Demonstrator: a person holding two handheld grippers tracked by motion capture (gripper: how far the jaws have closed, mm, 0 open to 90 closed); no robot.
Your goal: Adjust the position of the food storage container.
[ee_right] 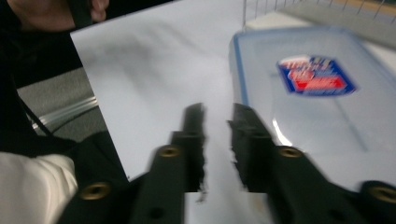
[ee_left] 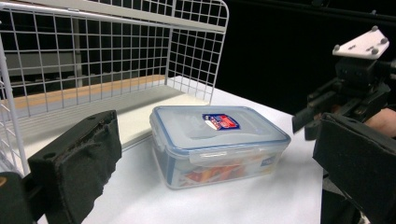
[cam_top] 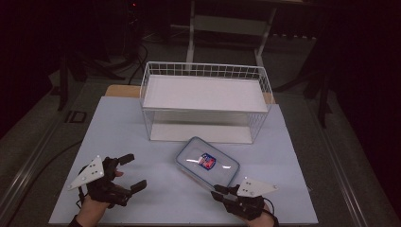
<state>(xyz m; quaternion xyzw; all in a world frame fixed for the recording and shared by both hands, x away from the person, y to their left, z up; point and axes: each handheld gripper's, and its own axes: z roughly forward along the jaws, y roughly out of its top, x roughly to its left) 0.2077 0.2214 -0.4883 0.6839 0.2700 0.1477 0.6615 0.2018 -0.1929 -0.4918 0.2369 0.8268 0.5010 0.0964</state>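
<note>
where the white table [cam_top: 142,189] meets the front of the wire basket [cam_top: 156,75], a clear lidded container [cam_top: 207,162] with a blue rim and a red-and-blue label lies flat, just in front of the basket. orange contents show through its side in the left gripper view. right gripper [cam_top: 220,191] sits at the container's near corner, its jaws nearly together with a narrow gap and nothing between them. left gripper [cam_top: 134,172] rests well apart to the left, jaws spread wide and empty.
</note>
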